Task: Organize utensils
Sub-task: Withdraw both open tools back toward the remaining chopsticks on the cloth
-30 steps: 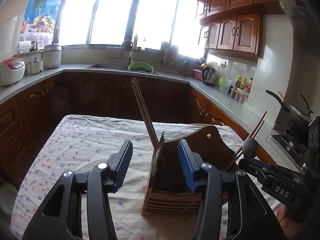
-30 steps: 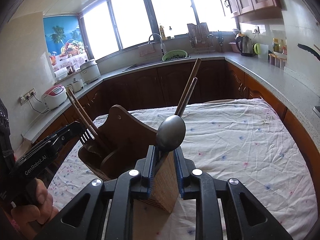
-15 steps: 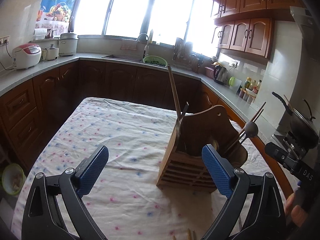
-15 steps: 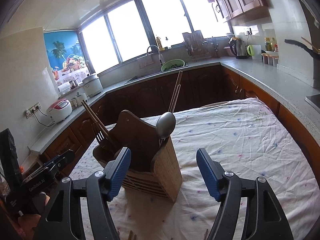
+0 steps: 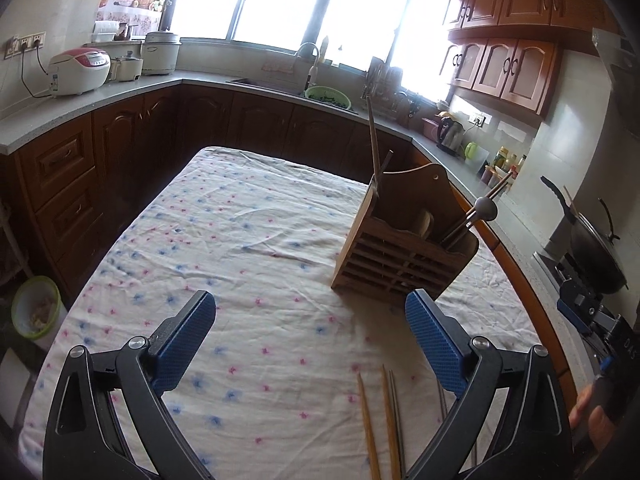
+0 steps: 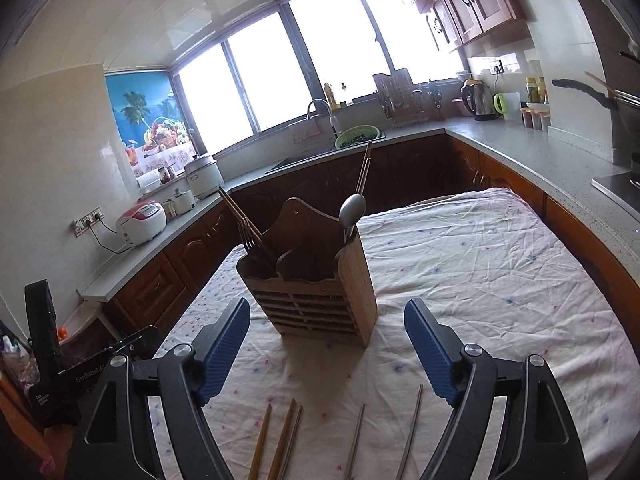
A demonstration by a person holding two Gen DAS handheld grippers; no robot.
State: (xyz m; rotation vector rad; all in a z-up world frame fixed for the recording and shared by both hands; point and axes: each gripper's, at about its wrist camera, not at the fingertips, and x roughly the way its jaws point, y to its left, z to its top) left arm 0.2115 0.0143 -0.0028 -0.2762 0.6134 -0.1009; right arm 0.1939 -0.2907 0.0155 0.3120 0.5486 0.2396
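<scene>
A wooden utensil holder (image 5: 404,240) (image 6: 316,280) stands upright on the cloth-covered table (image 5: 240,240). In it are a metal spoon (image 6: 351,209), a fork (image 6: 245,236) and chopsticks (image 6: 363,168). Loose wooden chopsticks (image 5: 368,428) (image 6: 262,440) and metal chopsticks (image 6: 412,428) lie on the cloth near the front edge. My left gripper (image 5: 310,336) is open and empty, back from the holder on its left. My right gripper (image 6: 326,344) is open and empty, in front of the holder. The right gripper's body shows at the left view's right edge (image 5: 588,320).
Dark wood cabinets and a grey counter (image 6: 520,148) wrap around the table. A rice cooker (image 5: 80,70), a sink with a green colander (image 5: 328,98), a kettle (image 6: 478,100) and a wok (image 5: 592,248) stand on it. A bin (image 5: 36,308) sits on the floor at left.
The right gripper let go of the spoon in the holder and opened wide. Both grippers drew back from the holder toward the front edge, bringing the loose chopsticks into view.
</scene>
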